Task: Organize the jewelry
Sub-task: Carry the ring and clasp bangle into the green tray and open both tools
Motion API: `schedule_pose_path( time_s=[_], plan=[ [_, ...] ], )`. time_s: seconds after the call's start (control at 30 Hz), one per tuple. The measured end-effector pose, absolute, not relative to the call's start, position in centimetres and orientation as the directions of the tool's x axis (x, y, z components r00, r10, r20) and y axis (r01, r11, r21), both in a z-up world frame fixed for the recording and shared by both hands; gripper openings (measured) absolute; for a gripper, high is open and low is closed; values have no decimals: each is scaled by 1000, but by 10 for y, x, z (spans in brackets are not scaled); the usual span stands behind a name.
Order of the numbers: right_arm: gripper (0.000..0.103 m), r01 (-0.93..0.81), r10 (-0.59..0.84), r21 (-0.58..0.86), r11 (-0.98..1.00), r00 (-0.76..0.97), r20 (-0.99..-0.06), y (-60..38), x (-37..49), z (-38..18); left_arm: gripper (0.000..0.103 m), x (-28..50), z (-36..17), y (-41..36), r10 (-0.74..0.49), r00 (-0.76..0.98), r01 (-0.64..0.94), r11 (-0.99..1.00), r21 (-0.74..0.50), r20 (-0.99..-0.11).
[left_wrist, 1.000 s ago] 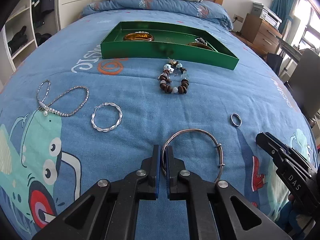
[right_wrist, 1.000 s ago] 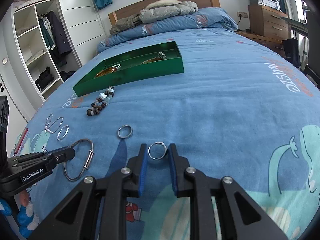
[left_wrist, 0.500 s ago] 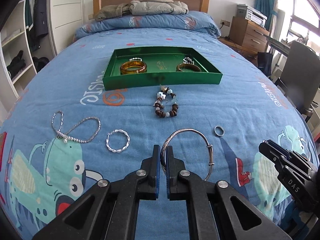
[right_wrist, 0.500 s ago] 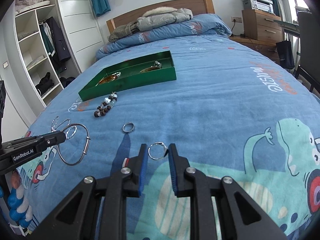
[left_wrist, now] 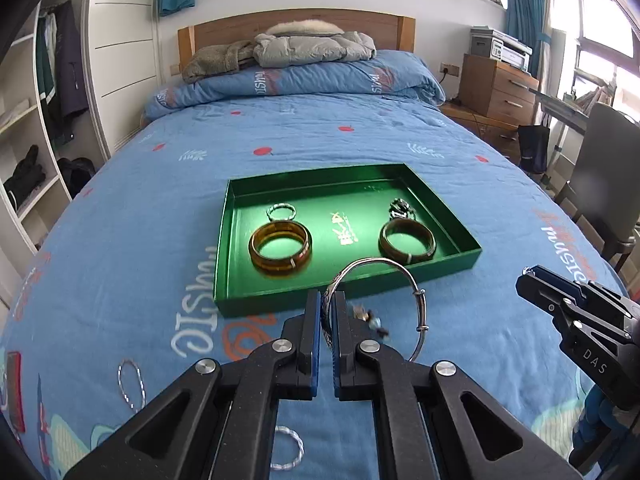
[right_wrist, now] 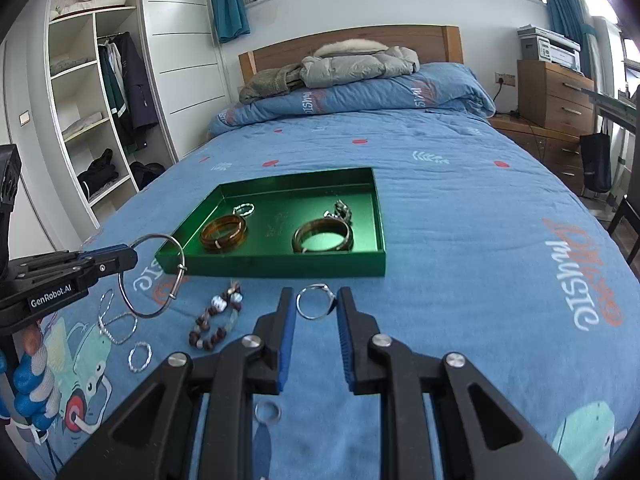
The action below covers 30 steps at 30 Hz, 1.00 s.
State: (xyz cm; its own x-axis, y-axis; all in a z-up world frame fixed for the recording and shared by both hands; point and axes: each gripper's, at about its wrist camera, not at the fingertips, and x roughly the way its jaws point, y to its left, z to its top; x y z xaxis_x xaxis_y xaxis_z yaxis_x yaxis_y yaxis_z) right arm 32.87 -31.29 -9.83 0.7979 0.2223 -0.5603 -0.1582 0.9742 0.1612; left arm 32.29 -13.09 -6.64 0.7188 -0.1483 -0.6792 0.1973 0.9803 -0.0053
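The left gripper (left_wrist: 328, 312) was clamped on the rim of a thin silver bangle (left_wrist: 416, 292), the band pinched edge-on between its 2 blue-lined fingers (left_wrist: 313, 320) with the rest of the hoop projecting forward and to the right. In the right wrist view the same bangle (right_wrist: 182, 258) was seen lifted off the blue bedspread (right_wrist: 460, 240), overlapping the near left corner of the green tray (right_wrist: 280, 266).

The right gripper (right_wrist: 316, 304) was set at a narrow gap, and a small silver ring (right_wrist: 315, 307) was held between its 2 fingertips, spanning the gap from pad to pad, just short of the tray's front wall.

Inside the tray an amber bangle (right_wrist: 223, 233), a darker brown bangle (right_wrist: 322, 236), a small twisted silver ring (right_wrist: 244, 209) and a small metal piece (right_wrist: 343, 210) were lying. On the bedspread in front of the tray a beaded bracelet (right_wrist: 214, 324), a silver chain (right_wrist: 114, 322), a twisted silver hoop (right_wrist: 140, 356) and a plain band ring (right_wrist: 268, 412) were scattered.
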Motion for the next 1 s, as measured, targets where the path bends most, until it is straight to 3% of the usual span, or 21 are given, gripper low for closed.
schedule_pose_path(
  time_s=[0.3,0.57,0.77,1.0],
  plan=[
    [19,-187,243,155,970,743,-624,-298,452,-115,4,427,-86,-156,-100,710,183,982,45,-697],
    [19,-207,232,124,970,654,-720,-287,500,-152,4,499,-130,-162,-12,636,118,990,81,-772],
    [20,-230,204,71,970,627,-752,-281,509,-163,4,515,-154,-161,-23,573,103,994,45,-819],
    [25,-251,184,29,968,621,-762,-277,506,-161,9,508,-141,-159,-52,600,110,994,18,-799]
  ],
)
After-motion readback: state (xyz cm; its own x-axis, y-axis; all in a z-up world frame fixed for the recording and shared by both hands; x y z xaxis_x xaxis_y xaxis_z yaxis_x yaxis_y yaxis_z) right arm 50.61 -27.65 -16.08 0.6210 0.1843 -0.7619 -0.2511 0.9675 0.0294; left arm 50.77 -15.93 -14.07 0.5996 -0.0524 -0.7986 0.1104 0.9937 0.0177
